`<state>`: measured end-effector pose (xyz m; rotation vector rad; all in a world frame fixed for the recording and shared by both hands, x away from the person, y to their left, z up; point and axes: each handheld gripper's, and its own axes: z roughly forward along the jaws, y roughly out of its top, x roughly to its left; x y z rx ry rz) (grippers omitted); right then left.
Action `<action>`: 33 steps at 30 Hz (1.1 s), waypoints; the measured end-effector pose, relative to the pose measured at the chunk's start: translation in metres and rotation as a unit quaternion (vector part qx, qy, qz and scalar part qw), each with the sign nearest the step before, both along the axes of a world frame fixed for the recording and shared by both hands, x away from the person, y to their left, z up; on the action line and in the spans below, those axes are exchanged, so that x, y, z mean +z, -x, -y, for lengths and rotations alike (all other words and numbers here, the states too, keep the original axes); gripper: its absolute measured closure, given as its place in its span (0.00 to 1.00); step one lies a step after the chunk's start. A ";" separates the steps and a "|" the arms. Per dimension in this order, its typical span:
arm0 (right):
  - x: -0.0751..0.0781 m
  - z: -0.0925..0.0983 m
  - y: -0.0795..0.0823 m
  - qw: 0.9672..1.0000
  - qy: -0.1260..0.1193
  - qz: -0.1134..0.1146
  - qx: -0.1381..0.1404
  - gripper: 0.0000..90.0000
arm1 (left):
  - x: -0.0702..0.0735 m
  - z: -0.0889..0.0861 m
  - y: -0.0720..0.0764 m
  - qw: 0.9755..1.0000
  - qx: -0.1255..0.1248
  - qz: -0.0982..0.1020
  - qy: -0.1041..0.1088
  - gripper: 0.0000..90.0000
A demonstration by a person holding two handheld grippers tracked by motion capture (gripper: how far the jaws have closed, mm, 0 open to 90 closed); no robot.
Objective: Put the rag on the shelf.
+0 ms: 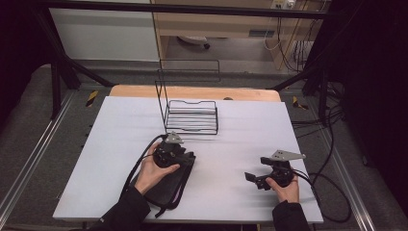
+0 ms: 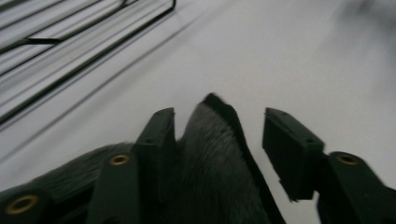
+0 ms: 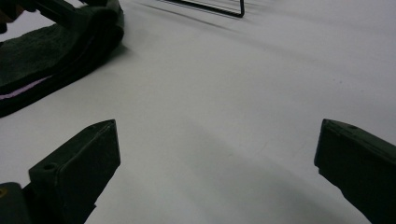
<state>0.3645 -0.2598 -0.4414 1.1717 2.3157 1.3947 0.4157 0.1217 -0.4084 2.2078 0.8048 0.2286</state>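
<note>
A flat black fabric bag (image 1: 166, 187) with straps lies on the white table (image 1: 250, 130) at the front left. My left gripper (image 1: 186, 157) sits over its far corner. In the left gripper view the jaws stand apart around the bag's pointed corner (image 2: 210, 158); the left jaw touches the cloth and a gap shows at the right jaw, so my left gripper (image 2: 219, 135) is open. My right gripper (image 1: 251, 179) hovers at the front right, open (image 3: 217, 158) over bare table, with the bag (image 3: 42, 56) off to its upper left.
A black wire rack (image 1: 191, 118) with a tall upright frame stands at the middle back of the table, just beyond the bag. Its edge shows as the rack (image 2: 56, 60) and rack corner (image 3: 219, 7). Cables trail off the right edge.
</note>
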 end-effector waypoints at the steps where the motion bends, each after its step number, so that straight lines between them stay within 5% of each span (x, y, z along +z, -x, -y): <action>1: 0.000 -0.001 0.000 1.000 0.002 0.001 0.001 0.01 | 0.003 -0.004 0.001 1.000 0.002 0.004 -0.001 0.41; 7: 0.001 -0.008 0.000 1.000 0.005 0.002 0.001 0.01 | 0.020 -0.039 0.009 0.999 0.031 0.005 -0.006 0.22; 12: 0.005 -0.019 0.002 1.000 0.010 0.004 0.005 0.01 | 0.018 -0.079 0.020 0.998 0.058 -0.005 -0.007 0.20; 21: 0.011 -0.053 0.005 1.000 0.020 0.014 0.013 0.01 | -0.003 -0.136 0.045 0.995 0.088 -0.050 -0.007 0.39; 23: 0.012 -0.062 0.006 1.000 0.020 0.015 0.009 0.01 | -0.007 -0.141 0.052 0.994 0.090 -0.049 -0.023 0.45; 27: 0.015 -0.084 0.009 1.000 0.024 0.012 0.001 0.03 | -0.014 -0.146 0.062 0.994 0.089 -0.061 -0.017 0.54; 33: 0.017 -0.127 0.018 0.999 0.025 0.004 0.036 0.08 | -0.025 -0.148 0.072 0.993 0.079 -0.084 -0.010 0.67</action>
